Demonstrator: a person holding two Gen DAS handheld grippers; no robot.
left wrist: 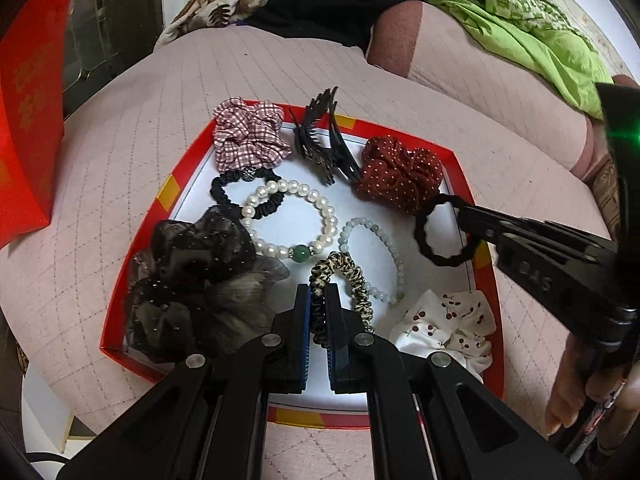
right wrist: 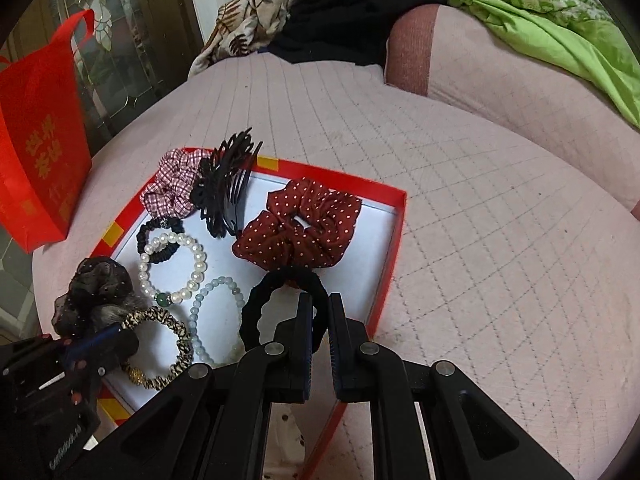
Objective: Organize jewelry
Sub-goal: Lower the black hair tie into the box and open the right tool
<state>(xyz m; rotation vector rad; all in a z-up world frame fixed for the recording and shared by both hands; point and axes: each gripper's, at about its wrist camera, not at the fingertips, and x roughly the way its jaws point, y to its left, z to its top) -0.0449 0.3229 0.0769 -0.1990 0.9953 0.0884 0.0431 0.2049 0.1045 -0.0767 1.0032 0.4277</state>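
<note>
A red-rimmed white tray on the pink quilt holds hair ties and bracelets. My left gripper is shut on a leopard-print hair tie at the tray's near side; it also shows in the right wrist view. My right gripper is shut on a black hair tie, which also shows in the left wrist view, by the tray's right edge. A pearl bracelet with a green bead and a pale jade bracelet lie in the middle.
The tray also holds a checked scrunchie, a black claw clip, a dotted red scrunchie, a black mesh scrunchie and a cherry-print scrunchie. A red bag stands left. Green cloth lies far right.
</note>
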